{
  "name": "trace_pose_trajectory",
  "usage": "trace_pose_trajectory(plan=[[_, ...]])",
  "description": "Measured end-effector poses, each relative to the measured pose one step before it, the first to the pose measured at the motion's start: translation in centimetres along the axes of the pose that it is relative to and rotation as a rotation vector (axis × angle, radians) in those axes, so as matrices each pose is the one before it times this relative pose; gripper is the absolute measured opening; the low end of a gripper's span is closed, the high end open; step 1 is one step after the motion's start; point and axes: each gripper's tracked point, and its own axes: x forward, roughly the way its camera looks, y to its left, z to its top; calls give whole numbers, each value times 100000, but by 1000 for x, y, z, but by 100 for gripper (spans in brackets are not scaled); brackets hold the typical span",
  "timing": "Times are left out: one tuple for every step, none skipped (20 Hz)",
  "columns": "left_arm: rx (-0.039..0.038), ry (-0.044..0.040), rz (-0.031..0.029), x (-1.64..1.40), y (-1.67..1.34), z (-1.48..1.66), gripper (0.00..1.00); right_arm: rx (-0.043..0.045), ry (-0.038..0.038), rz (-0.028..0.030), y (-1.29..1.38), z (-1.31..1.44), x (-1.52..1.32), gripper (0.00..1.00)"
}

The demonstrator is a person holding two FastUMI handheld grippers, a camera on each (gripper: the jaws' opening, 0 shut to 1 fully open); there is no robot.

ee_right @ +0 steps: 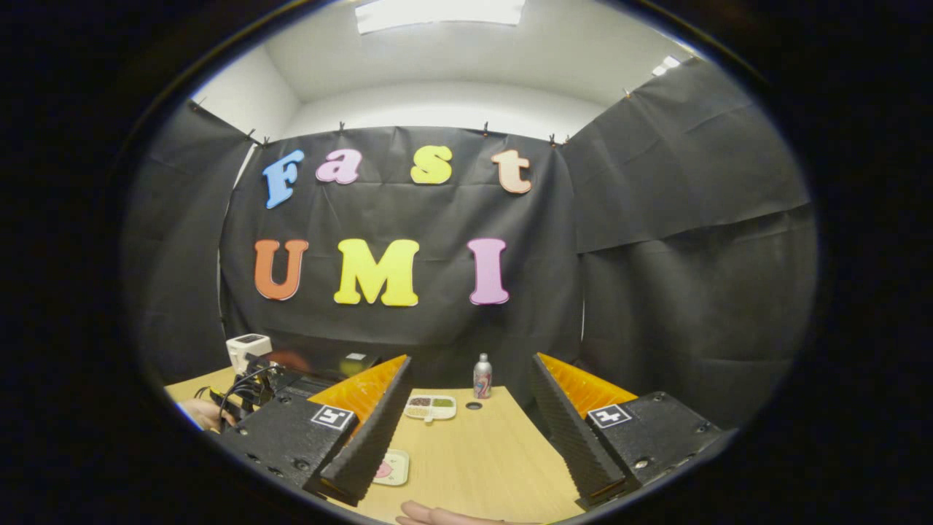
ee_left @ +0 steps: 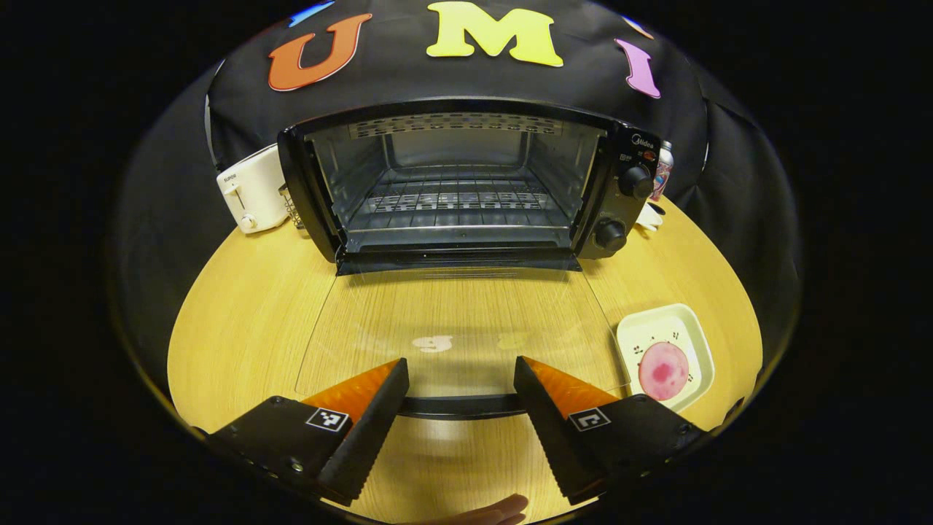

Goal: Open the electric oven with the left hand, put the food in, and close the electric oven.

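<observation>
The black electric oven [ee_left: 628,157] stands at the back of the wooden table with its cavity and wire rack [ee_left: 455,198] exposed. Its glass door [ee_left: 466,313] lies flat toward me. The door's dark handle [ee_left: 461,406] runs across between the fingers of my left gripper [ee_left: 461,364], which is open and not pressing on it. The food, a round pink slice [ee_left: 663,369], rests on a cream square plate [ee_left: 692,332] to the right of the door. My right gripper [ee_right: 470,359] is open and empty, held above the table; the plate [ee_right: 393,474] peeks out beside its left finger.
A white toaster [ee_left: 251,191] sits left of the oven, a small can [ee_left: 662,171] behind its right side. In the right gripper view a divided dish [ee_right: 430,407] and the can [ee_right: 482,377] stand at the table's far end. A hand's fingertips [ee_left: 496,512] show at the bottom.
</observation>
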Motion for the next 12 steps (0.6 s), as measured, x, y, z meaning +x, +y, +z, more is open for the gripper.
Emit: trace_pose_trajectory(plan=[[454, -1817, -21, 31, -6, -64, 94, -15, 1240, 260, 113, -421, 153, 98], [415, -2123, -102, 21, 10, 187, 94, -25, 1505, 287, 139, -345, 252, 98], [56, -1095, -172, -117, -10, 17, 94, -102, 1794, 363, 139, -472, 273, 98], [-82, -1289, -18, -169, -50, 198, 94, -245, 2091, 742, 210, -443, 390, 98], [484, -2200, 84, -264, 47, 329, 93, -300, 2248, 941, 405, -578, 328, 98], [144, -1996, 321, -259, 90, 264, 93, -636, 2778, 962, 319, -604, 614, 98], [-282, -2759, 65, -442, -14, 404, 93, -339, 2719, 431, 123, -681, 789, 98], [-97, -3170, 440, -539, 35, 500, 93, -621, 3719, 422, 241, -830, 944, 98], [127, -3302, 616, -703, 205, 709, 93, -489, 4898, 1286, 473, -1184, 1093, 98], [282, -4280, 880, -955, 111, 877, 93, -438, 6412, 2049, 641, -1400, 1229, 98], [21, -4645, 362, -1085, 57, 1003, 93, -122, 6446, 2026, 505, -1330, 1373, 98], [-86, -4649, -282, -1247, -149, 1168, 93, -183, 6357, 1765, 425, -1192, 1462, 100]])
